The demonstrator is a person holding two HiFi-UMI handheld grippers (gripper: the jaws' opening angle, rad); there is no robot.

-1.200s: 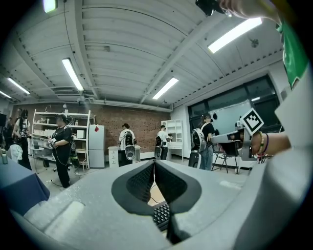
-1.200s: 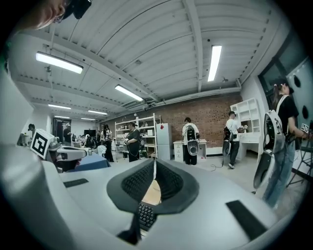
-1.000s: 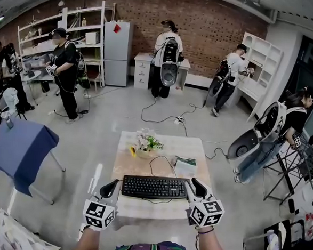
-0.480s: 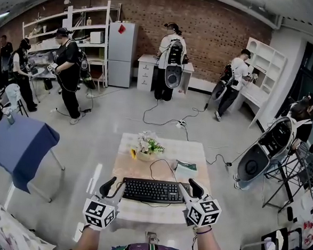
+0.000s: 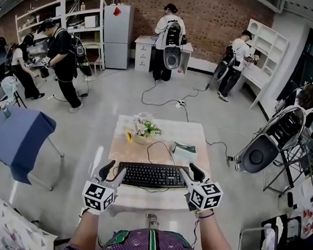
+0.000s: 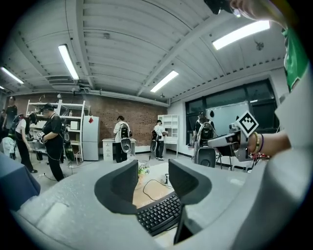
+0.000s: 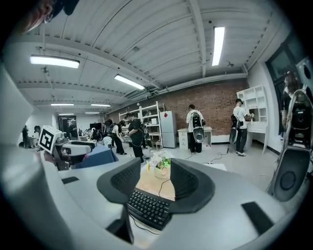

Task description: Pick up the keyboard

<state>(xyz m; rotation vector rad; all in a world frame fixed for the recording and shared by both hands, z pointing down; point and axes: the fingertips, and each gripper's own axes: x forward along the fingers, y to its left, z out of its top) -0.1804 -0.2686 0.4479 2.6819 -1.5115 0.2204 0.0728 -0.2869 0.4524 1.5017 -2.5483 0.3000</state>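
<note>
The keyboard (image 5: 151,175) lies flat on the table (image 5: 169,132), stretched between the two grippers. The left gripper (image 5: 113,172) sits at its left end and the right gripper (image 5: 190,173) at its right end. Both have their jaws spread wide with nothing clamped, and each gripper view shows a keyboard end just ahead of and below the gap. Whether any jaw already touches the casing cannot be told. To do the grasp well, each gripper probably needs to come lower and slide inward, so that one jaw goes over the keys and the other under the edge or against the side. Both should then close at about the same time, so neither pushes the board sideways. A thin, rigid slab like this likely tips if one end rises first, so a level lift seems wise. The cable (image 5: 154,148) trails away beyond the grippers toward the flower pot (image 5: 140,132), and it may drag if the lift is quick.
</note>
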